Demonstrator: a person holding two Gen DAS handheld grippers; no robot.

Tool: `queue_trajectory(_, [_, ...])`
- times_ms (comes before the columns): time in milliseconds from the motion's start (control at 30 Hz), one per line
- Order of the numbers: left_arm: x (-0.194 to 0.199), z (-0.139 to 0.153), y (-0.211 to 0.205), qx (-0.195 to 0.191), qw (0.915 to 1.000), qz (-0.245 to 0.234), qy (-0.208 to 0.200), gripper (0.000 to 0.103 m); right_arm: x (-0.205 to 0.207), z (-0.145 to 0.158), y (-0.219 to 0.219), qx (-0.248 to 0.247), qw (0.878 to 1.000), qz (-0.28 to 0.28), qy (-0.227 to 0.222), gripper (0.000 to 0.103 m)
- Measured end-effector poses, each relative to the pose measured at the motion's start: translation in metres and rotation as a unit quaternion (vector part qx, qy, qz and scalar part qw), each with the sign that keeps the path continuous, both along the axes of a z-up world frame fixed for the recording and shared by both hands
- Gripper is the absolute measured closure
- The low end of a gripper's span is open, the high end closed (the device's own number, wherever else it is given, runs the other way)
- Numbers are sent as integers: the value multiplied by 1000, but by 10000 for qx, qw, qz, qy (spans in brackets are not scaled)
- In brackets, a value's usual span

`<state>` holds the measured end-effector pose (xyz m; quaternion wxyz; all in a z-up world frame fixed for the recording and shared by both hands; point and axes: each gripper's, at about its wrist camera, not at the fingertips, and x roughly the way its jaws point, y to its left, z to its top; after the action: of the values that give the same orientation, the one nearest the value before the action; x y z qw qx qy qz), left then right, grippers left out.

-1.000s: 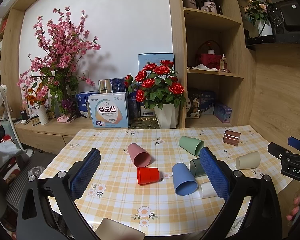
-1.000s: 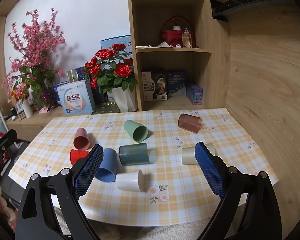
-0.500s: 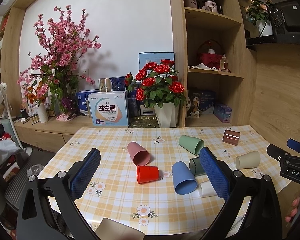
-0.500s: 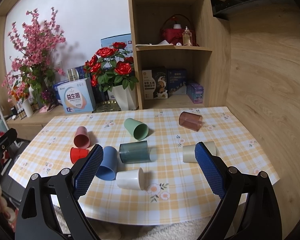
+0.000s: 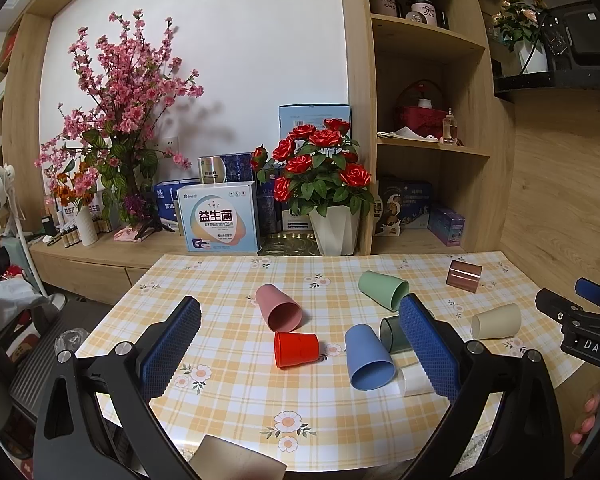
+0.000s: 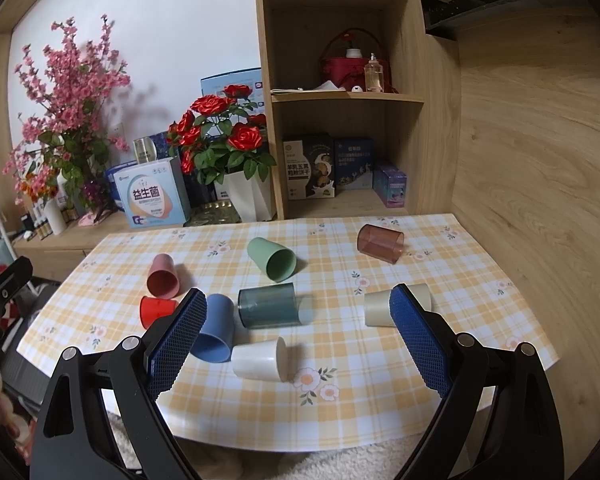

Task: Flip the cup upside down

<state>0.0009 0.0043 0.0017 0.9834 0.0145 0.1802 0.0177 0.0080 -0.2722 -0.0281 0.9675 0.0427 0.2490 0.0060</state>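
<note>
**Grippers spread and empty above a table of tipped cups**

Left gripper [image 5: 300, 344]: jaws wide apart, holding nothing, poised at the near left of the table [image 5: 228, 408]. Right gripper [image 6: 298, 336]: likewise spread and empty, at the near right edge.

Table: yellow checked cloth, smooth by its look. Risk: a cup nudged on its side may roll, and those near the edge could go over.

Cups, eight, all lying on their sides, none yet inverted:
- Dark teal cup [image 6: 269, 306], centre; translucent, probably hard and slick, so a shallow pinch may slip.
- Blue cup [image 6: 215, 333], near left of centre, touching or just beside the teal one. Risk: a finger closing on either could shove its neighbour.
- Green cup [image 6: 271, 259], far centre.
- Pink cup [image 6: 163, 275], far left, mouth toward the cameras.
- Brown cup [image 6: 380, 243], far right, translucent.
- White cup [image 6: 259, 359], near centre, closest to the edge; likeliest to fall if bumped.
- Beige cup [image 6: 378, 309], near right, partly behind a right fingertip.
- Red cup [image 6: 156, 310], near left, smallest; jaws may overshoot it.

Which cup is meant cannot be told.
</note>
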Motion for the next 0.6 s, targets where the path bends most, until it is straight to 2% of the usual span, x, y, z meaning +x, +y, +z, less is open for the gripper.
queue_trajectory(133, [0, 0, 3, -129, 9998, -126, 14, 6, 2, 1, 0, 14, 10000, 3, 51, 13])
queue_trajectory(300, [11, -4, 5, -188, 9992, -197, 276, 6, 9, 1, -10, 187, 9998, 30, 102, 13])
queue_trajectory(467, [37, -16, 11, -217, 9969, -248, 714, 6, 32, -5, -30, 120, 9997, -80, 198, 13])
queue_trajectory(600, [67, -27, 12, -201, 9929, -384, 1109, 6, 63, -17, -49, 38, 9984, -289, 491, 13])
